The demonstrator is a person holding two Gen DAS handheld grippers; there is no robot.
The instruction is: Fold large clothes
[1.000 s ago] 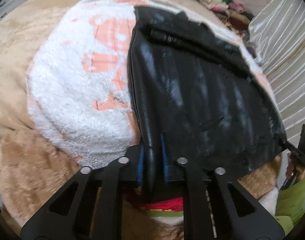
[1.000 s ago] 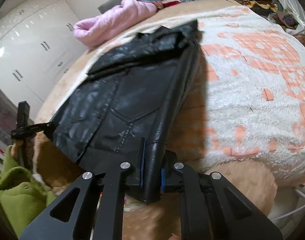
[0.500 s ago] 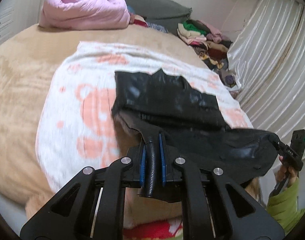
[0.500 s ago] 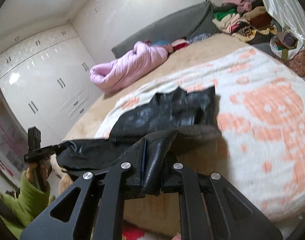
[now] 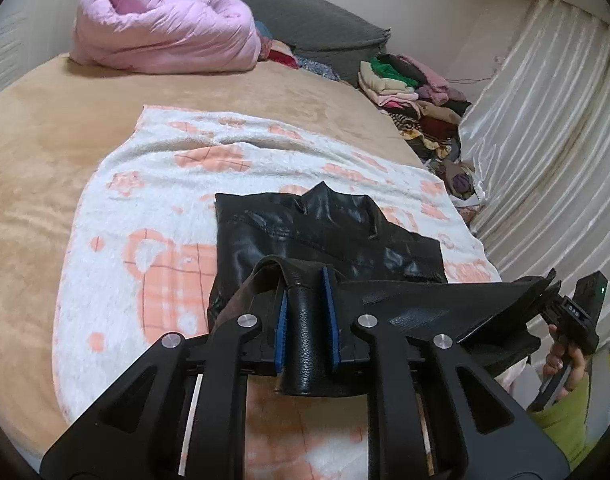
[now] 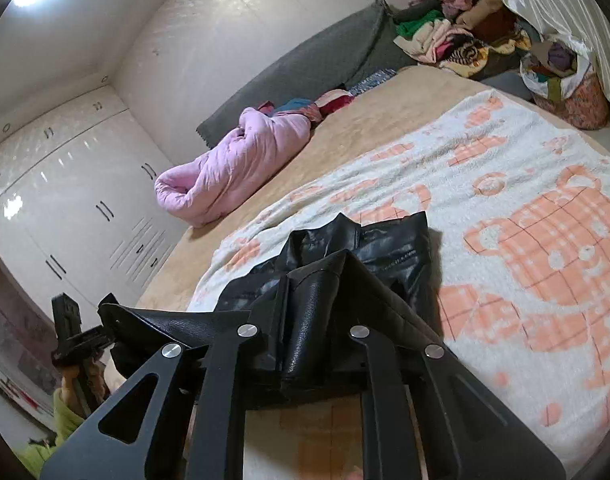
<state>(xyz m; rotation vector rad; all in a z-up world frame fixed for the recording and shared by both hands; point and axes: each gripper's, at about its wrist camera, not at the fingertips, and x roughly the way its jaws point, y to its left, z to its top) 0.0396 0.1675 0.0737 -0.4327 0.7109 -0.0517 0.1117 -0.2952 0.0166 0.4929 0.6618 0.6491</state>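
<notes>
Fingers [image 5: 307, 320] [image 6: 311, 320] of both hands clench black jacket [image 5: 329, 232] hem above bear-print blanket [image 5: 153, 184]; white wardrobes [image 6: 77, 200] behind.

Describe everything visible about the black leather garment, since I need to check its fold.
The black leather garment looks glossy and pebble-grained, with stitched seams. Its far part lies flat on the white and orange fleece blanket; its near edge is raised, bunched thick between the blue pads of the left gripper and pinched by the right gripper, stretched between them.
</notes>
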